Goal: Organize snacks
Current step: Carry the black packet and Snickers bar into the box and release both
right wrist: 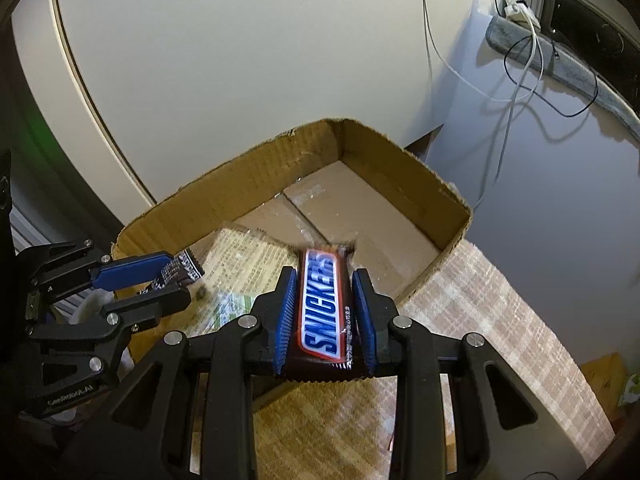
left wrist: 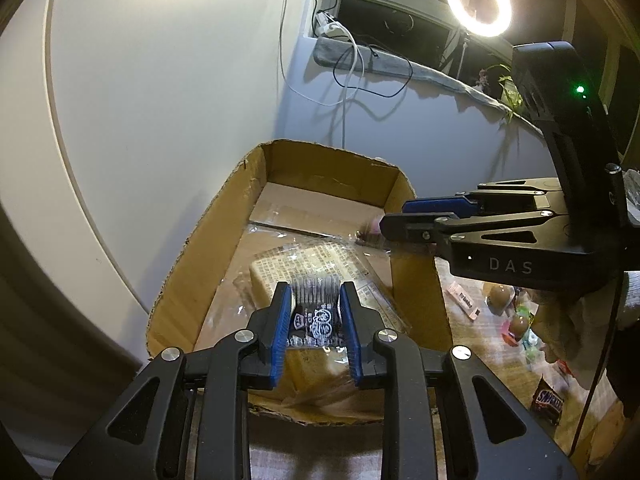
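An open cardboard box (left wrist: 280,168) (right wrist: 248,184) stands on the table against the wall. A clear-wrapped pale cake pack (left wrist: 312,264) (right wrist: 248,258) lies in its near end. My left gripper (left wrist: 316,304) is shut on a small black-and-clear snack packet (left wrist: 316,320) and holds it over the cake pack inside the box; it also shows in the right wrist view (right wrist: 176,276). My right gripper (right wrist: 326,296) is shut on a Snickers bar (right wrist: 324,304) and holds it above the box's near edge. In the left wrist view the right gripper (left wrist: 400,220) hangs over the box's right wall.
Loose snacks lie on the plaid tablecloth (right wrist: 500,320) right of the box: another Snickers bar (left wrist: 550,400), chocolate eggs (left wrist: 502,294), a pink stick pack (left wrist: 464,300). Cables (left wrist: 352,72) hang down the wall behind. A ring light (left wrist: 479,2) shines above.
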{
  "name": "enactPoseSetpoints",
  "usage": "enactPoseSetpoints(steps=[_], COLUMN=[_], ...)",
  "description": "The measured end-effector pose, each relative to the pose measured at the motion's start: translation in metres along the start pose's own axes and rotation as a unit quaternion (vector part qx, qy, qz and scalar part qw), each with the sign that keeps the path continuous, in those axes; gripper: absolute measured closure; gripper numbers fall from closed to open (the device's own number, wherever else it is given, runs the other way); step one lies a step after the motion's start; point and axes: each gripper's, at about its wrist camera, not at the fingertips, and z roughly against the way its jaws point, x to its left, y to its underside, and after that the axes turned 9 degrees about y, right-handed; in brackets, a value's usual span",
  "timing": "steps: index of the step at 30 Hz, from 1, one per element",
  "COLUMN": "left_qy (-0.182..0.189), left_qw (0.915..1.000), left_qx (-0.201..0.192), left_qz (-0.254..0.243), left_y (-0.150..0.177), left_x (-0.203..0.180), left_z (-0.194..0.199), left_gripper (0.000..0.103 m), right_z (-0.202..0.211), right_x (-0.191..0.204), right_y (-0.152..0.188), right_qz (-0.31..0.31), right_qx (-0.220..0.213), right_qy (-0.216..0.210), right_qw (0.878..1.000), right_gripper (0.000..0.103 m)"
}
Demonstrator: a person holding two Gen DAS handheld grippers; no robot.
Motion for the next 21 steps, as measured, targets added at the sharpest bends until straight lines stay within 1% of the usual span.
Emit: enactPoseSetpoints(steps=[1, 2, 3, 4, 11, 13, 15, 21], left_qy=[0.001, 0.002, 0.001, 0.001, 0.003, 0.004, 0.006, 0.021], left_qw=[1.0, 1.0, 1.0, 1.0, 1.0, 0.9999, 0.9999, 0.9996], left_qx=[0.0, -0.001, -0.002, -0.003, -0.007, -0.009, -0.011, -0.013], left_qz=[0.001, 0.001, 0.001, 0.001, 0.006, 0.004, -0.001, -0.013], left_y=[0.0, 0.0, 0.0, 0.0, 0.001, 0.002, 0.003, 0.008], left_x=[0.0, 0.0, -0.001, -0.001, -0.006, -0.01, -0.016, -0.039], left_z=[0.0, 0.001, 0.001, 0.002, 0.007, 0.01, 0.014, 0.024], left_gripper=[0.075, 0.07, 0.066, 0.065, 0.064, 0.064, 0.064, 0.064], right_z=[0.0, 0.001, 0.003, 0.005, 0.02, 0.026, 0.034, 0.067], right_x=[0.0, -0.001, -0.003, -0.004, -0.014, -0.019, -0.024, -0.046], right_y=[-0.001, -0.001, -0.001, -0.002, 0.003, 0.007, 0.013, 0.04], right_qz=[-0.001, -0.003, -0.007, -0.009, -0.021, -0.024, -0.029, -0.039], right_qx=[-0.001, -0.003, -0.008, -0.012, -0.019, -0.021, -0.023, -0.029], right_qy=[0.0, 0.001, 0.002, 0.001, 0.005, 0.008, 0.013, 0.029], right_qw=[1.0, 1.0, 1.0, 1.0, 1.0, 0.999, 0.999, 0.998], right_gripper=[0.067, 0.059, 0.044, 0.039, 0.038, 0.033, 0.029, 0.028])
